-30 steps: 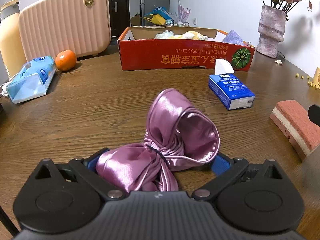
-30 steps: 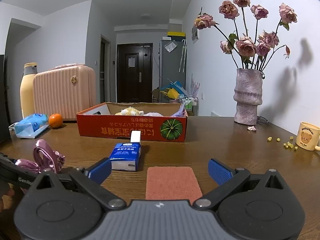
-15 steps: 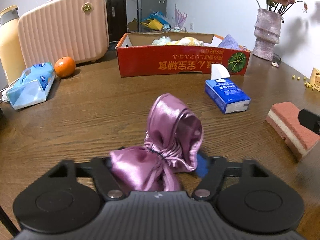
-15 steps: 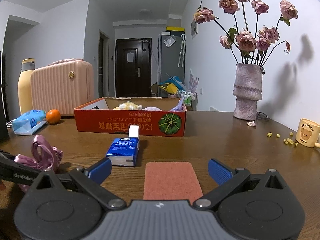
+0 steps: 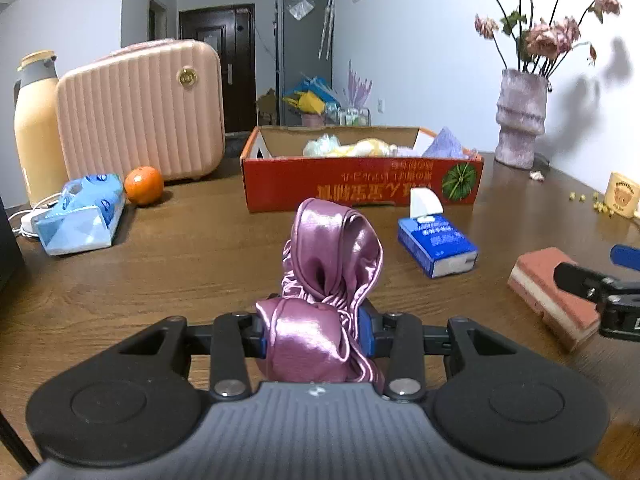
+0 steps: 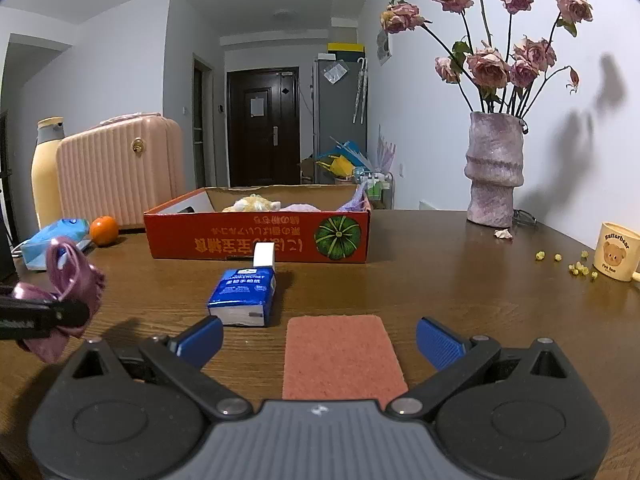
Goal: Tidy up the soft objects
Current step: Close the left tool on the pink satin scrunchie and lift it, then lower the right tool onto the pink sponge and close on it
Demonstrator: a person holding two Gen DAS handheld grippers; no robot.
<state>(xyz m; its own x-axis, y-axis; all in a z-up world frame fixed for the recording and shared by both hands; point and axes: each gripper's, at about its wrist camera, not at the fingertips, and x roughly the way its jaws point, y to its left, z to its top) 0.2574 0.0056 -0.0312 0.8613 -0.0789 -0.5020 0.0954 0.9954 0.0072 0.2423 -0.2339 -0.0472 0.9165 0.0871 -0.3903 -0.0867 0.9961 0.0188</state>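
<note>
My left gripper is shut on a shiny purple satin pouch and holds it above the wooden table. The pouch also shows at the left of the right wrist view, pinched in the left gripper's black fingers. My right gripper is open, its blue pads either side of a pink sponge that lies on the table. The sponge also shows in the left wrist view. A red cardboard box with soft items inside stands behind.
A blue tissue pack lies in front of the box. A light blue tissue bag, an orange, a pink suitcase and a yellow flask stand left. A flower vase and yellow cup stand right.
My left gripper has shut on the purple pouch and lifted it off the table. My right gripper has stayed open over the sponge, moving slightly forward.
</note>
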